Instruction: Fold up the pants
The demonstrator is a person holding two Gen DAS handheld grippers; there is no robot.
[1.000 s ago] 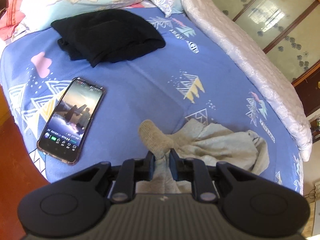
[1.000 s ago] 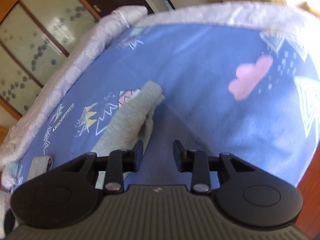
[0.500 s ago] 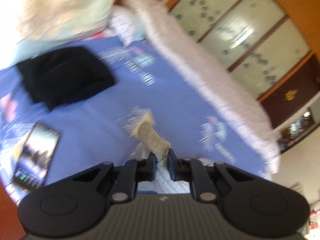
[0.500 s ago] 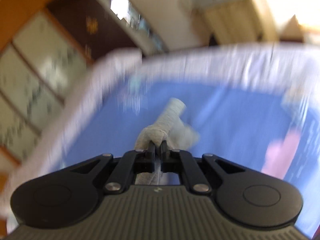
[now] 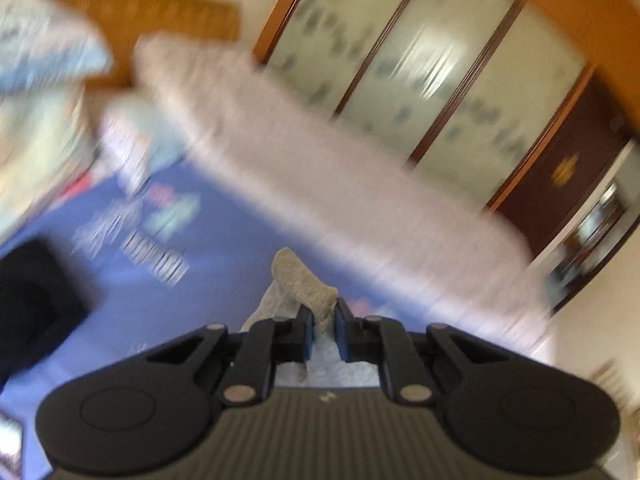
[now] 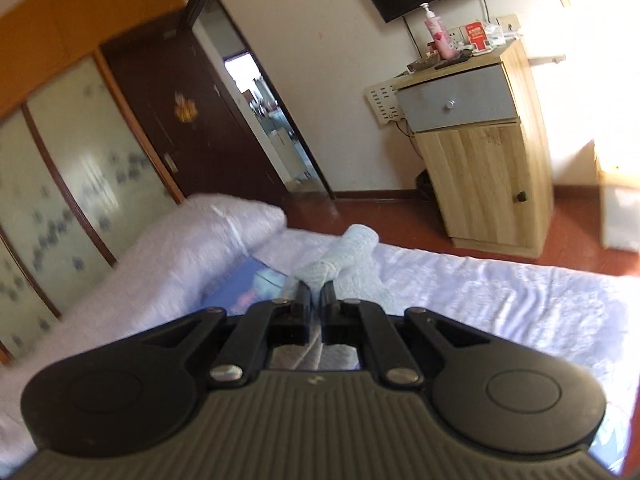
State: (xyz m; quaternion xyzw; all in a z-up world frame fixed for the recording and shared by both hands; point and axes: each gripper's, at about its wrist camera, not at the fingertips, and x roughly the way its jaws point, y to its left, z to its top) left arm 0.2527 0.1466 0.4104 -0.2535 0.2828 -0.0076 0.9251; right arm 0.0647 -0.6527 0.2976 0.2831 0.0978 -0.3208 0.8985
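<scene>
The grey knit pants [image 5: 301, 280] stick out from between the fingers of my left gripper [image 5: 322, 316], which is shut on a ribbed cuff and held up above the blue patterned bed sheet [image 5: 224, 248]. My right gripper [image 6: 316, 294] is shut on another part of the grey pants [image 6: 344, 256], with a rolled end poking out past the fingertips, raised over the white quilt [image 6: 480, 288]. The rest of the pants hangs below both grippers, mostly hidden. The left wrist view is blurred by motion.
A folded black garment [image 5: 28, 300] lies on the sheet at the left. Pillows [image 5: 36, 92] sit at the head of the bed. A rolled white quilt [image 5: 320, 168] runs along the far side. A wooden cabinet [image 6: 476, 136], dark door [image 6: 192, 120] and glass wardrobe [image 6: 72, 184] stand beyond.
My right gripper closed on the pants leg and lifted it. Both grippers have risen from the bed and tilted up, carrying the pants; the phone has nearly left the left view.
</scene>
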